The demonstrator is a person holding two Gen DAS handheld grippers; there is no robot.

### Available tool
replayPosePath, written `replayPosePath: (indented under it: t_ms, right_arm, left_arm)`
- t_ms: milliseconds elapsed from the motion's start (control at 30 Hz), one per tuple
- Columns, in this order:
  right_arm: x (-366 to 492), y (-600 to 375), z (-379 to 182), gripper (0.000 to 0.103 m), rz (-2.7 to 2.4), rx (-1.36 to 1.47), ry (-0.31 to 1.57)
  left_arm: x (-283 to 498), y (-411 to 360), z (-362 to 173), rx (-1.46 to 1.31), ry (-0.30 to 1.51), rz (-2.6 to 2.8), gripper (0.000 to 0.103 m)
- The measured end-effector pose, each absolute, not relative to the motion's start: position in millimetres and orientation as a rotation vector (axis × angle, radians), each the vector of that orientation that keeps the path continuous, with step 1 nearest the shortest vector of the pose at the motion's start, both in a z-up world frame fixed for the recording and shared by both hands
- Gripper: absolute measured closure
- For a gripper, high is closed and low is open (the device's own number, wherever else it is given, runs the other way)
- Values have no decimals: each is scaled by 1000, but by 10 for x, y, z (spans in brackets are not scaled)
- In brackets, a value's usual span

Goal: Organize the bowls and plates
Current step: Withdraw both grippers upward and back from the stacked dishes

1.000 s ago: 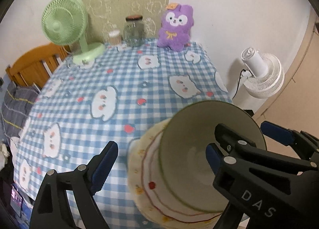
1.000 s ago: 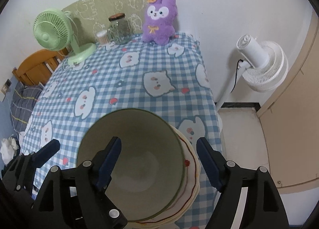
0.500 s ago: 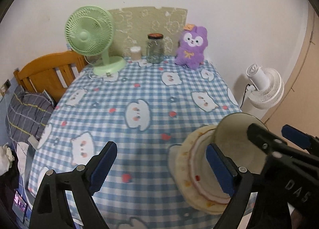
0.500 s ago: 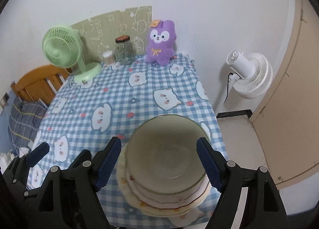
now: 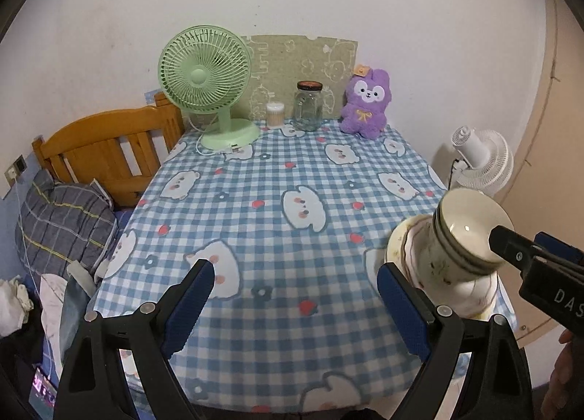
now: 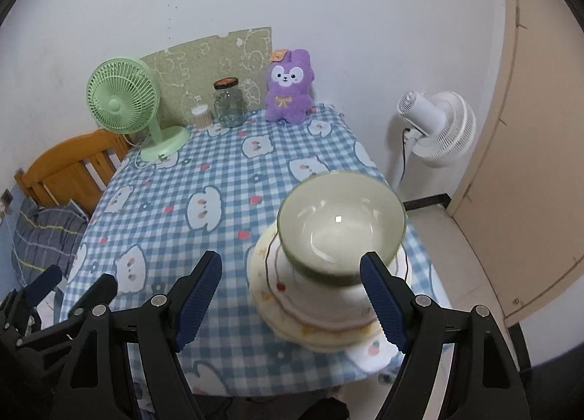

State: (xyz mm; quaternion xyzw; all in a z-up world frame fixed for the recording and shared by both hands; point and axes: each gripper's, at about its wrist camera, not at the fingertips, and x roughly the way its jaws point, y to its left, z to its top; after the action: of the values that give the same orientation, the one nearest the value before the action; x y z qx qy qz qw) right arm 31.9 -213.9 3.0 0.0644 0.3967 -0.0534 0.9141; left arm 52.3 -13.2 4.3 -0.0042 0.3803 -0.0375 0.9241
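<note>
At the far left, beside the tabletop (image 5: pixel 277 237), a wooden bed headboard (image 5: pixel 106 149) stands over a grey plaid pillow (image 5: pixel 62 222). The tabletop is covered with a blue-and-white checked cloth printed with white animals and small red fruits.

Along its far edge, against the wall, stand in a row: a green desk fan (image 5: pixel 206 80), a small container with a pale lid (image 5: pixel 275 115), a clear glass jar (image 5: pixel 308 106) with a dark lid, and a purple plush toy (image 5: pixel 367 106). A green patterned board (image 5: pixel 303 58) leans on the wall behind them.

The left hand-held gripper (image 5: pixel 292 306) hovers over the near edge of the tabletop. Its blue-padded fingers stand wide apart with only cloth between them.

At the near right corner of the tabletop sits a stack of plates (image 6: pixel 328 306), cream with red and yellow trim. A bowl (image 6: pixel 341 226) with a green outside and pale inside rests on top of the stack, upright.

The right hand-held gripper (image 6: pixel 290 296) is near this stack, its fingers spread wide. Its right finger is close to the bowl's side, but nothing is clamped.

On the floor to the right of the tabletop stands a white pedestal fan (image 6: pixel 436 128), and a beige door (image 6: pixel 529 128) is at the far right.
</note>
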Motion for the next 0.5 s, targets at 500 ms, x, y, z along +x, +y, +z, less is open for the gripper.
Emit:
replayPosePath:
  t_ms: [500]
  right_arm:
    - [-192,-1894,-166,18,-91,119,737]
  left_arm:
    - [130,221,-183,4,783,-66,8]
